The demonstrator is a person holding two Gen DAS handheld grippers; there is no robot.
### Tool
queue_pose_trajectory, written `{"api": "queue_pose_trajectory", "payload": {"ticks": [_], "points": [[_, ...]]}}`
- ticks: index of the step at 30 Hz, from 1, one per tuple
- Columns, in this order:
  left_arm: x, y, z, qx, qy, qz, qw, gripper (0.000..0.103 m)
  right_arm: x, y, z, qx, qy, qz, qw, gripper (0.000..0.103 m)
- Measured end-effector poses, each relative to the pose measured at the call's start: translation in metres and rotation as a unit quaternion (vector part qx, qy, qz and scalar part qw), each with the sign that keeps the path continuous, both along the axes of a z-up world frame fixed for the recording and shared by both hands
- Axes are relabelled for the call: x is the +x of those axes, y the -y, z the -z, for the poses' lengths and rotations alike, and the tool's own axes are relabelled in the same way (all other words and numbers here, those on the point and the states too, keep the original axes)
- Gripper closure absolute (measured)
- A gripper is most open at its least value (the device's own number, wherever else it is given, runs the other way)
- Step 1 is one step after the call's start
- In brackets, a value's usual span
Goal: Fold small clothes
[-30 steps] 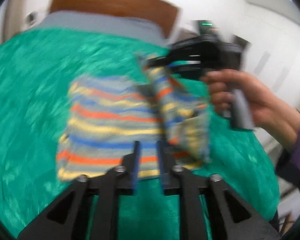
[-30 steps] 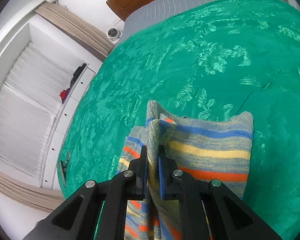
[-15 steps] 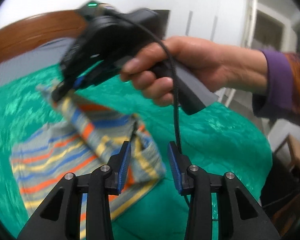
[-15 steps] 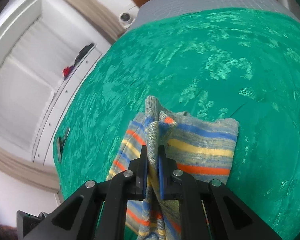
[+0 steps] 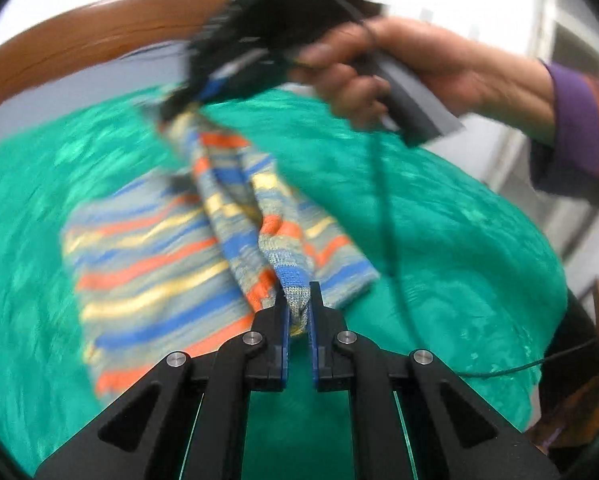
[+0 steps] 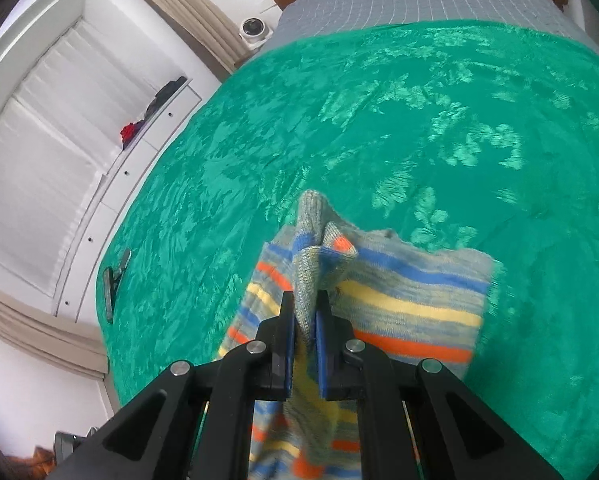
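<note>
Pinching one edge of the striped knit garment (image 5: 151, 280), the left hand-held gripper (image 5: 298, 300) is clenched on cloth, and the right hand-held gripper (image 6: 306, 308) grips another bunch. Carry both edges level across the half lying mid-bed on the green bedspread (image 6: 419, 120), then release together. Motion blur hides the garment's shape; its near hem is cut off.

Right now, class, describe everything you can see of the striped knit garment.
The striped knit garment is a soft grey knit with blue, yellow and orange bands. Most of it lies flat on the green bedspread. One edge is lifted, pinched at one end by the left gripper and at the other by the right gripper.
</note>
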State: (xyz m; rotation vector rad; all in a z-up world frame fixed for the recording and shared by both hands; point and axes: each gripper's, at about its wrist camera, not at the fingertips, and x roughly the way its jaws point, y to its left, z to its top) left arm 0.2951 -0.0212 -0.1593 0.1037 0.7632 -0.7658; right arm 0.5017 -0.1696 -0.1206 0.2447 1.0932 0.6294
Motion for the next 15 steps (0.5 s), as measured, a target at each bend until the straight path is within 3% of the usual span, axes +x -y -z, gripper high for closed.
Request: {"api": "queue_pose_trajectory", "payload": {"ticks": [6,9,11,13,14,15], "points": [[0.005,-0.048,0.015,-0.015,-0.027,-0.093,0.9952,0.097,0.019,-0.055,0.038,0.007,-0.02,0.004,1.0,0.094],[0.006,-0.056,0.025,0.0,-0.035,-0.125,0.9915,0.097,0.026,-0.075,0.055,0.0,-0.019,0.009,1.0,0.093],[0.01,-0.063,0.035,0.009,-0.058,-0.15,0.9869,0.089,0.028,-0.084,0.066,0.025,-0.023,0.016,0.999,0.084],[0.011,-0.074,0.036,0.001,-0.076,-0.165,0.9834,0.086,0.028,-0.08,0.072,0.068,-0.045,0.03,0.996,0.063],[0.006,-0.079,0.033,-0.007,-0.075,-0.17,0.9826,0.075,0.024,-0.075,0.068,0.09,-0.044,0.034,0.994,0.056],[0.002,-0.083,0.029,-0.008,-0.071,-0.176,0.9819,0.069,0.02,-0.07,0.063,0.095,-0.035,0.033,0.994,0.056]]}}
